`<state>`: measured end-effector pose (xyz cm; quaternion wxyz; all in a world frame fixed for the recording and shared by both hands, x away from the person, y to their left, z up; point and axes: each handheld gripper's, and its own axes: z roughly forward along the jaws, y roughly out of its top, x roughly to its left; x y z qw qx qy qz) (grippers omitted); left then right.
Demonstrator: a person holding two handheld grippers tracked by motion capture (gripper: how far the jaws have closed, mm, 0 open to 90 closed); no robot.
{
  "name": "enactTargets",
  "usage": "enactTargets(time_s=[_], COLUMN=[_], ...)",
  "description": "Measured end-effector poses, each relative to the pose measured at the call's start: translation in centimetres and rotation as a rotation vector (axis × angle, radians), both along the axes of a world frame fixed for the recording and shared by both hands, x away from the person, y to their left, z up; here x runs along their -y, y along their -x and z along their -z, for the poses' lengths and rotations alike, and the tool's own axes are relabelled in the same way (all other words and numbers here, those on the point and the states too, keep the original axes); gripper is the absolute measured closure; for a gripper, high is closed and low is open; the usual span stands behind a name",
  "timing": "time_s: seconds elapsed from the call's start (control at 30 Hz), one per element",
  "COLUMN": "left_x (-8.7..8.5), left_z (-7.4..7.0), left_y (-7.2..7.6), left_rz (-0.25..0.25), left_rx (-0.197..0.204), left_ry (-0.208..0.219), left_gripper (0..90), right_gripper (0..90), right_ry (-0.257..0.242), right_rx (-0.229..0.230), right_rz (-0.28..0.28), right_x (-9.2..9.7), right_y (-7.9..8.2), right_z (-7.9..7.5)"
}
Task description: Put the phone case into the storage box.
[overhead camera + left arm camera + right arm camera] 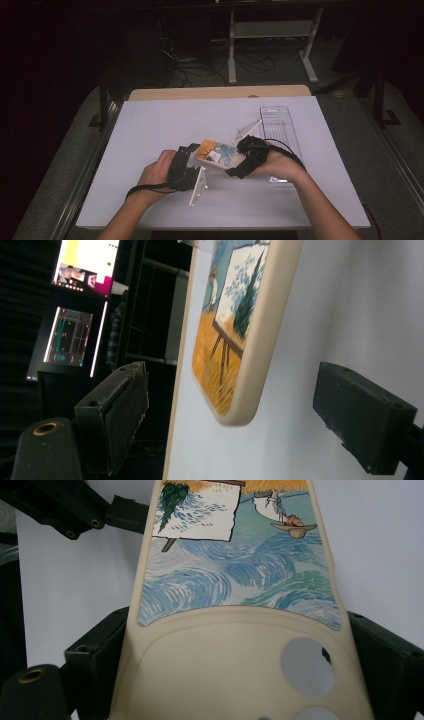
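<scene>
The right gripper [239,167] squeezes the camera end of a phone case [218,152] and holds it above the white table [150,125]. The left gripper [190,152] is wide apart around the case's other end, not touching it.

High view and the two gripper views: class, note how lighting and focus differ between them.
High view: the white table is lit, the room behind it dark, the phone case small and soft. Left gripper view: the case is fairly sharp, the near black jaws soft, bright screens glow in the dark background. Right gripper view: evenly lit, the case's painted print clear, without glare.
</scene>
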<state>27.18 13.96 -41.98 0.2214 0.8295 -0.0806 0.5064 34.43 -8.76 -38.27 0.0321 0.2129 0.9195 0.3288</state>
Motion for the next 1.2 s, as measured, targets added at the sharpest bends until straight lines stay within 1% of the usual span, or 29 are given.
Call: enactTargets(time_s=[0.13,0.17,0.27,0.3,0.33,0.4,0.47,0.5,0.57,0.7,0.83,0.97,1.0,1.07,1.1,1.13,1.17,1.2], left_x=[0.3,0.4,0.6,0.6,0.7,0.8,1.0,1.0,1.2,1.3,1.4,1.6,1.7,1.8,1.8,1.8,1.9,1.9], left_z=[0.3,0.3,0.4,0.5,0.6,0.7,0.9,0.9,1.0,1.1,1.2,1.4,1.5,1.6,1.5,1.5,1.6,1.6], left_y=[0.2,0.3,0.4,0.4,0.5,0.5,0.6,0.7,0.8,0.8,0.9,1.0,1.0,1.1,1.1,1.2,1.2,1.2], left_rz=[0.01,0.016,0.021,0.022,0.022,0.026,0.034,0.033,0.029,0.025,0.021,0.025,0.024,0.023,0.018,0.017,0.023,0.023], left_rx=[0.038,0.049,0.063,0.074,0.093,0.097,0.118,0.123,0.147,0.164,0.192,0.198,0.2,0.209,0.217,0.22,0.22,0.225], left_ry=[-0.021,-0.021,-0.029,-0.034,-0.036,-0.039,-0.042,-0.046,-0.053,-0.05,-0.056,-0.058,-0.06,-0.066,-0.08,-0.081,-0.062,-0.061], left_gripper=[16.5,17.6,19.3,19.6,20.2,21.4,23.1,23.9,26.1,29.8,34.8,37.9,39.2,40.7,42.1,42.9,44.1,45.1], right_gripper=[9.2,9.2,9.2,9.2,9.2,9.2,9.2,9.2,9.2,9.2,9.2,9.2,9.2,9.2,9.2,9.2,9.2,9.2], right_ry=[-0.006,-0.006,-0.009,-0.008,-0.007,-0.01,-0.013,-0.012,-0.009,-0.011,-0.012,-0.012,-0.015,-0.015,-0.014,-0.014,-0.014,-0.014], right_rx=[-0.007,-0.008,-0.007,-0.007,-0.005,-0.006,-0.006,-0.005,-0.01,-0.006,-0.009,-0.007,-0.002,-0.008,-0.009,-0.008,-0.008,-0.008], right_rz=[-0.004,-0.006,-0.009,-0.01,-0.012,-0.012,-0.016,-0.019,-0.016,-0.021,-0.016,-0.018,-0.022,-0.017,-0.016,-0.018,-0.017,-0.018], right_x=[-0.3,-0.3,-0.5,-0.6,-0.6,-0.7,-0.8,-0.9,-1.0,-1.1,-1.2,-1.2,-1.2,-1.3,-1.3,-1.3,-1.3,-1.3], right_y=[0.1,0.1,0.0,0.0,0.0,0.0,0.0,0.0,0.1,0.1,0.1,0.0,0.0,0.1,0.1,0.1,0.1,0.1], right_z=[0.0,0.0,0.1,0.1,0.1,0.1,0.2,0.2,0.2,0.2,0.1,0.1,0.1,0.1,0.1,0.1,0.1,0.1])
